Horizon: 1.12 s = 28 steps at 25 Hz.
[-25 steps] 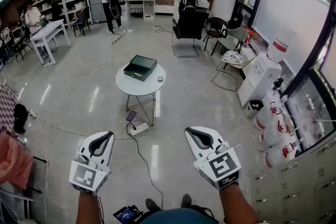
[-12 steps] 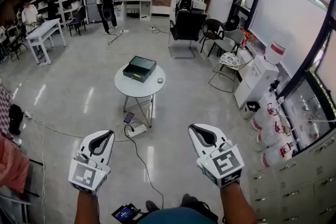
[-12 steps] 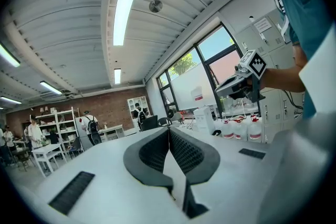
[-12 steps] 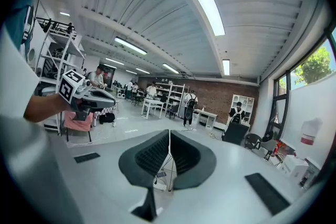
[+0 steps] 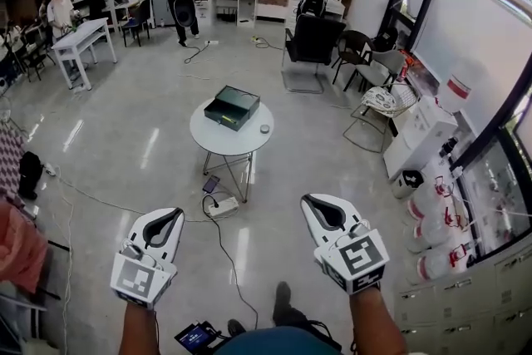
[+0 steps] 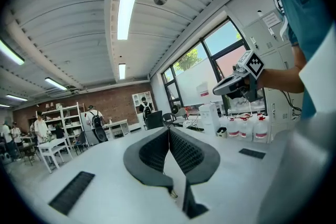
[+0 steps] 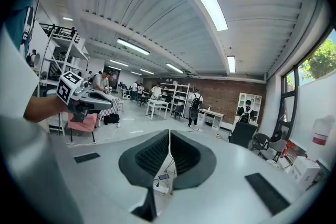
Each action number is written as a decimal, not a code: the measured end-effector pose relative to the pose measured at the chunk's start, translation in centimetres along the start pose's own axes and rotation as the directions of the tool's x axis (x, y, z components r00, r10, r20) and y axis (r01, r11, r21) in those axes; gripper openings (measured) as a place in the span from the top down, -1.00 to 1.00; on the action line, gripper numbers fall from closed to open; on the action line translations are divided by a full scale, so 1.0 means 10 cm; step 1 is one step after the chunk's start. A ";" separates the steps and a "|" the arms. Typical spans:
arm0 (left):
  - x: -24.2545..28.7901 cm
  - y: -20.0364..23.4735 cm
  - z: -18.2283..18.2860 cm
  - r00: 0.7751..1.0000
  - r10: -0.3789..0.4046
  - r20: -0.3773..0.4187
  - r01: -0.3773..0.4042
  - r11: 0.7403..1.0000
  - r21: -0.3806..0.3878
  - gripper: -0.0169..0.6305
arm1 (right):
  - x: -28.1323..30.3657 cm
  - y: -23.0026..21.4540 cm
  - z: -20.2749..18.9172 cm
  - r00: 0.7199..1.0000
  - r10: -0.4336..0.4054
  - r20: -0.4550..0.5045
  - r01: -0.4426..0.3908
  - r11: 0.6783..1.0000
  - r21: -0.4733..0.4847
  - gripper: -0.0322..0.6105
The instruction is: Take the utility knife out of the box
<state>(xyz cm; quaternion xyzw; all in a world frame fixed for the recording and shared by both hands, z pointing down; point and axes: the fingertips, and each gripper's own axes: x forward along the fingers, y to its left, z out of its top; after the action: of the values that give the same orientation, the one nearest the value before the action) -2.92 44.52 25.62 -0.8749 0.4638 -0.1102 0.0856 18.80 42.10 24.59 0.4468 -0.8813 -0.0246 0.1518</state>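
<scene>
Two tools and one far-off box set up the relation that matters. In the head view, the dark green box (image 5: 226, 107) sits on a small round white counter (image 5: 218, 140), well ahead of us across open floor. It lies roughly on the midline between the left tool (image 5: 169, 216) and the right tool (image 5: 312, 202), so neither looks clearly nearer. Its long axis runs roughly across our view, a little skewed. The lid appears to be down and no utility knife shows, so we judge it to be inside. A small round item (image 5: 264, 129) rests beside the box. The floor is glossy grey, with a white power strip (image 5: 220, 206) and a cable by the counter's legs, which we should step around. People stand at desks along the brick wall, well apart from the counter. In the left gripper view, the left tool (image 6: 169, 135) has its ribbed pads pressed together with nothing between them, and it looks out into the room. The right tool (image 6: 239, 80) is held out at that view's right. In the right gripper view, the right tool (image 7: 169, 140) is likewise closed on nothing, with the left tool (image 7: 86, 96) at its left. We cannot make out the box in either gripper view.
</scene>
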 end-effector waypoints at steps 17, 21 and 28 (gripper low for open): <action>1.57 0.35 0.02 0.971 0.193 -0.143 -0.196 0.981 -0.005 0.89 | 1.47 -1.54 -0.11 0.975 0.217 0.043 -0.218 0.976 0.009 0.78; 1.86 0.33 0.00 0.971 0.195 -0.138 -0.198 0.980 -0.006 0.89 | 1.66 -1.80 -0.16 0.967 0.249 0.050 -0.250 0.968 0.013 0.78; 2.41 0.19 0.11 0.958 0.215 -0.187 -0.213 0.977 0.033 0.89 | 1.78 -2.35 -0.28 0.958 0.277 0.074 -0.280 0.959 0.034 0.78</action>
<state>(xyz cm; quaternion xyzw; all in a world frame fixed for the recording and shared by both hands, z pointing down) 9.02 23.54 26.78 -0.8045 0.5610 -0.1861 0.0580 28.05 14.11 27.47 0.3204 -0.9405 0.0012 0.1134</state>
